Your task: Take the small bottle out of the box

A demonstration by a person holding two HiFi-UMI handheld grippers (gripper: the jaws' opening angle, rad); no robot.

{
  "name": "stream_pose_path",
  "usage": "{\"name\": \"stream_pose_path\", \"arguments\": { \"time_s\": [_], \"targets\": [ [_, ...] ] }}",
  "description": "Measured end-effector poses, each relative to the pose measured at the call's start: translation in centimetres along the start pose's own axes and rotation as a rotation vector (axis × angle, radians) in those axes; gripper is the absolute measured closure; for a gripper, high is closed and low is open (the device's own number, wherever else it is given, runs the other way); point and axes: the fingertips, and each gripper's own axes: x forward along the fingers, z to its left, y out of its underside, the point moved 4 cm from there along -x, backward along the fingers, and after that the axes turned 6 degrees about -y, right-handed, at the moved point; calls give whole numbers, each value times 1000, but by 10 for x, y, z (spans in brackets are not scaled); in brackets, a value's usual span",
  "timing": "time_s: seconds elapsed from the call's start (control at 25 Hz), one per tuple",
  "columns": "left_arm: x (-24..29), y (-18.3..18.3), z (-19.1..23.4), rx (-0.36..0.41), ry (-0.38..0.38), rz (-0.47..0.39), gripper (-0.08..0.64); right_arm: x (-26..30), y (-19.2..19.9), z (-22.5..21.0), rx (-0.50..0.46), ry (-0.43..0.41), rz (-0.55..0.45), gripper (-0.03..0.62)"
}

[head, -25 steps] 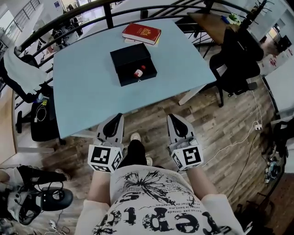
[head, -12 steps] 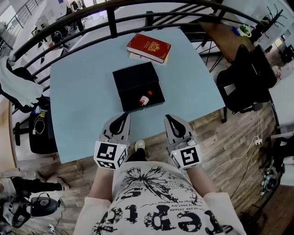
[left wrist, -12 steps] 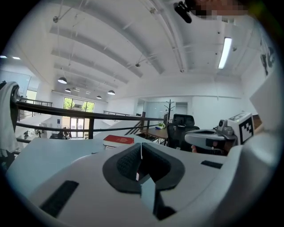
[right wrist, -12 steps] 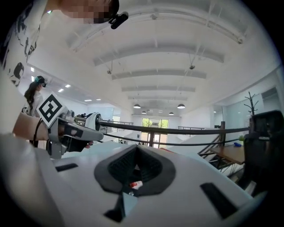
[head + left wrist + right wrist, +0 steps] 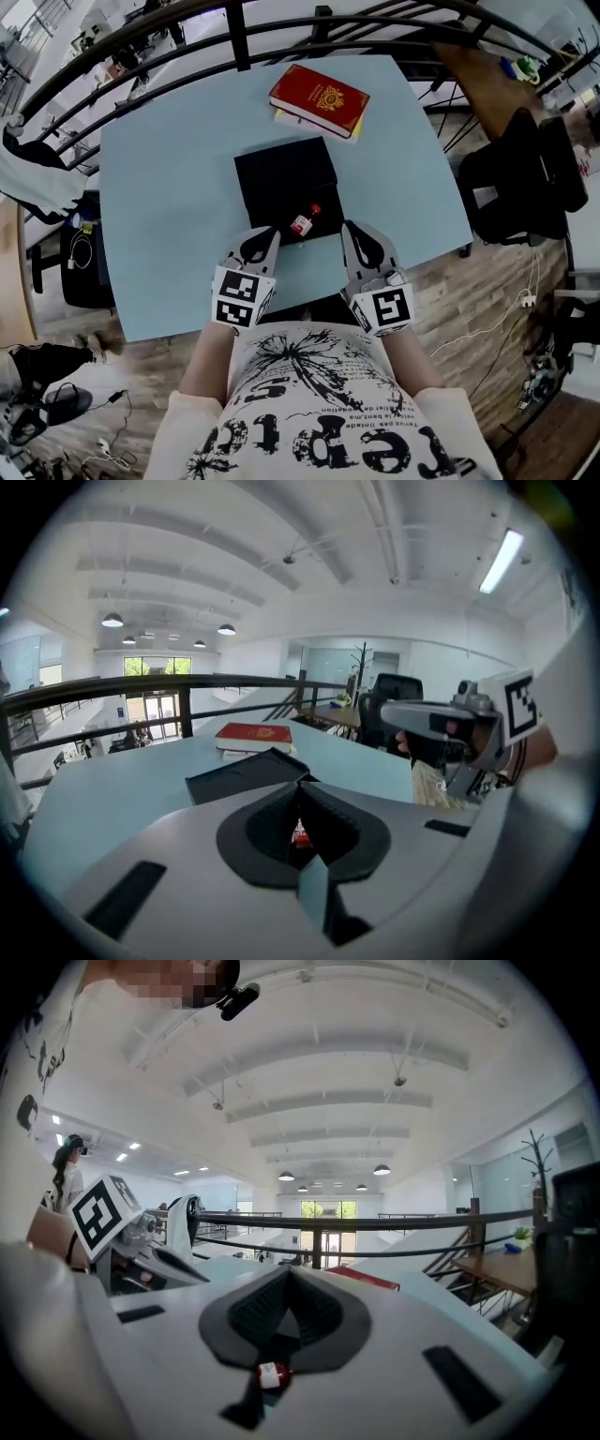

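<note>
Blue table [image 5: 169,187] holds the black box [image 5: 281,173], small bottle [image 5: 303,222] lying inside; left claw [image 5: 265,232] and right claw [image 5: 352,229] both closed, empty.

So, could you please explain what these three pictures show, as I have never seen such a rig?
No robot here: a person holds a two-jaw gripper in each hand. One picture comes from a camera on the person's head, looking down; the others from cameras riding on the left gripper and right gripper, looking along their jaws. On the blue table lie an open black box with a small bottle inside, and a red book beyond it. Both grippers are shut and hold nothing.
</note>
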Motion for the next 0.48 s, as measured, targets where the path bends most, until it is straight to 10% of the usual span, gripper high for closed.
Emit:
{"name": "stream_pose_path", "arguments": {
  "time_s": [0.48],
  "targets": [
    [105,51,-19,-46,0,377,497,21,30,-67,36,-100,131,581]
  ]
}}
